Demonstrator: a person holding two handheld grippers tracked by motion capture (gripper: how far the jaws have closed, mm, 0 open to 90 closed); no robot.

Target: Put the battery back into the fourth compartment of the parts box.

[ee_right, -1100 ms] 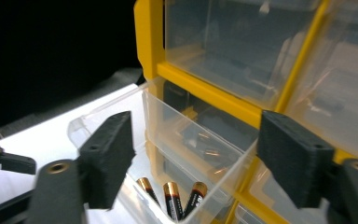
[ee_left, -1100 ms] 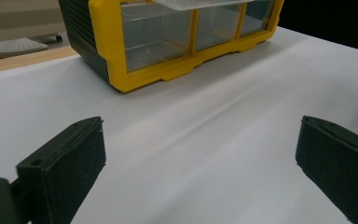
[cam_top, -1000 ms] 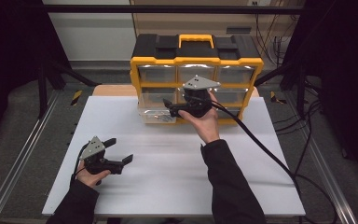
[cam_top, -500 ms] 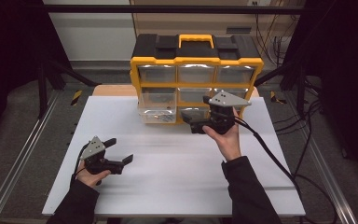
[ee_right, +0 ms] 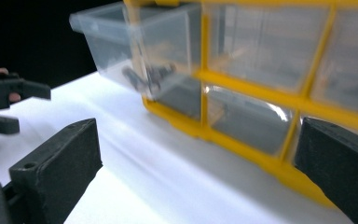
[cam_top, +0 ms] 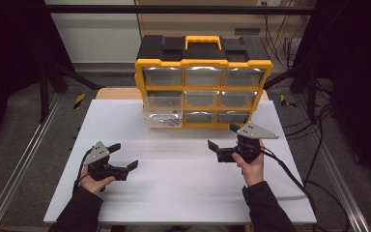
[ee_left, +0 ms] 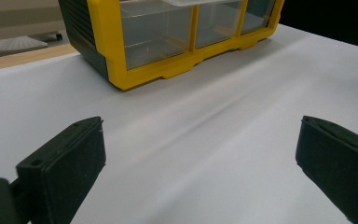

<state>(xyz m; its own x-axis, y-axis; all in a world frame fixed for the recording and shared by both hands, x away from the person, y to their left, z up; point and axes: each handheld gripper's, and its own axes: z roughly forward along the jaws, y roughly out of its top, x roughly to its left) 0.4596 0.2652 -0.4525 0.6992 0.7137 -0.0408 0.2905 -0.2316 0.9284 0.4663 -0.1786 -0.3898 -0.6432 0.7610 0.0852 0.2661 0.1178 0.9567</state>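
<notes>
- The right claw (cam_top: 223, 138) is being held low over the white desk (cam_top: 183, 193), just in front of the yellow-framed organizer (cam_top: 204, 63); its jaws are standing wide apart with nothing between them, having just been opening further.
- The clear drawer (cam_top: 163, 112) is being left pulled out of the organizer's left column, ahead and to the left of the right claw and apart from it; small dark parts (cam_top: 164, 121) are lying in the drawer's bottom.
- In the right gripper view, the pulled-out drawer (ee_right: 135, 51) is being shown jutting from the frame up and to the left of the jaws, while the closed clear compartments (ee_right: 261, 42) are sitting straight ahead beyond them.
- The left claw (cam_top: 124, 155) is being held released and empty near the desk's left side, well apart from the organizer, with its jaws pointing toward the right claw.
- In the left gripper view, bare desk (ee_left: 205, 154) is being framed between the two black jaws, and the organizer's lower corner (ee_left: 121, 79) is standing farther ahead, above them.
- The left claw (ee_right: 9, 105) is also being caught at the left edge of the right gripper view, far off across the desk.
- A black cable (cam_top: 294, 179) is trailing from the right claw toward the desk's near right corner.
</notes>
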